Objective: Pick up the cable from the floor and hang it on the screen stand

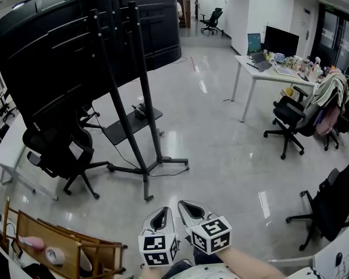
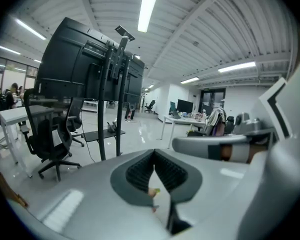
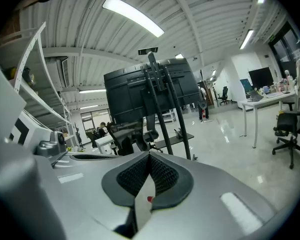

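The big black screen (image 1: 75, 39) shows its back, tilted on a black wheeled screen stand (image 1: 141, 121) with a small shelf (image 1: 134, 124). A thin dark cable (image 1: 128, 160) trails over the glossy floor by the stand's base legs. Both grippers sit low at the bottom of the head view, well short of the stand. My left gripper (image 1: 162, 210) is shut and holds nothing, and so is my right gripper (image 1: 184, 203). In the left gripper view the left gripper (image 2: 154, 155) points toward the stand (image 2: 112, 109). In the right gripper view the right gripper (image 3: 149, 157) faces the stand (image 3: 165, 104).
A black office chair (image 1: 61, 150) stands left of the stand beside a white table (image 1: 9, 147). A white desk (image 1: 273, 74) with monitors and more chairs (image 1: 296, 118) are at the right. A wooden rack (image 1: 58, 243) is near my left; another chair (image 1: 331, 205) at lower right.
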The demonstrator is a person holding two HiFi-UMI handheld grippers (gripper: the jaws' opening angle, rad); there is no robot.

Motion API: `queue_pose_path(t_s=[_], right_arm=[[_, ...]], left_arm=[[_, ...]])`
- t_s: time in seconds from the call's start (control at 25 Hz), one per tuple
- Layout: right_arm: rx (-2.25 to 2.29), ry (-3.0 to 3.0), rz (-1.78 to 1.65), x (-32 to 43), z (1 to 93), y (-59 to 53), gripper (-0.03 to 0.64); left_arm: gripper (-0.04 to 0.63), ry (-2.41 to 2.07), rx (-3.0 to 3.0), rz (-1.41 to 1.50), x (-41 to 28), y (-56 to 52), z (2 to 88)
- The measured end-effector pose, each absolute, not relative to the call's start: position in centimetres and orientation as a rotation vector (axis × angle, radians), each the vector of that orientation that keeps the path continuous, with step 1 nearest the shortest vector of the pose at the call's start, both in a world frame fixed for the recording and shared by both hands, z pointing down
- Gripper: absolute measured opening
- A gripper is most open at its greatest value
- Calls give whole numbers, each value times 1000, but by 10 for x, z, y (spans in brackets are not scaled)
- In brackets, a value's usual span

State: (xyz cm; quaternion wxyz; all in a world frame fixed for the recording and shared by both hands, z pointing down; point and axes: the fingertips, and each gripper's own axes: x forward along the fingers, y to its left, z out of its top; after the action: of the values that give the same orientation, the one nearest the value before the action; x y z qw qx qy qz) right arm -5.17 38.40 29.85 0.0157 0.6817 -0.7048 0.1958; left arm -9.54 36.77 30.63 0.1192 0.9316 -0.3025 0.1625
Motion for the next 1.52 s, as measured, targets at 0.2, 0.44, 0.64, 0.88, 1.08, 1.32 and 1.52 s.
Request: queue_pose_path(t_s=[0.2,0.44,0.64,0.88,1.08,1.32,1.52], right_arm=[[2049,-2241,616,-35,312,338,-2],[1937,-2293,614,17,317,253,-2],[1822,-2313,620,66,321,190,-2],[1682,-2346,590,91,340,130,-2],[1587,-2350,623,85,372,90,-2],[1512,-2308,632,61,439,35,-2],[1457,-2277,549,32,513,-36,-2]], left_arm=[[6,-986,2665,493,-92,322,323],[6,-1138,2580,485,-58,235,329],[6,-1252,2504,437,-21,170,324],[6,-1357,2416,468,-7,127,348],[6,-1412,2338,517,-12,92,374],[6,-1485,2235,516,-35,37,429],[6,-1507,2190,539,-61,-24,504]])
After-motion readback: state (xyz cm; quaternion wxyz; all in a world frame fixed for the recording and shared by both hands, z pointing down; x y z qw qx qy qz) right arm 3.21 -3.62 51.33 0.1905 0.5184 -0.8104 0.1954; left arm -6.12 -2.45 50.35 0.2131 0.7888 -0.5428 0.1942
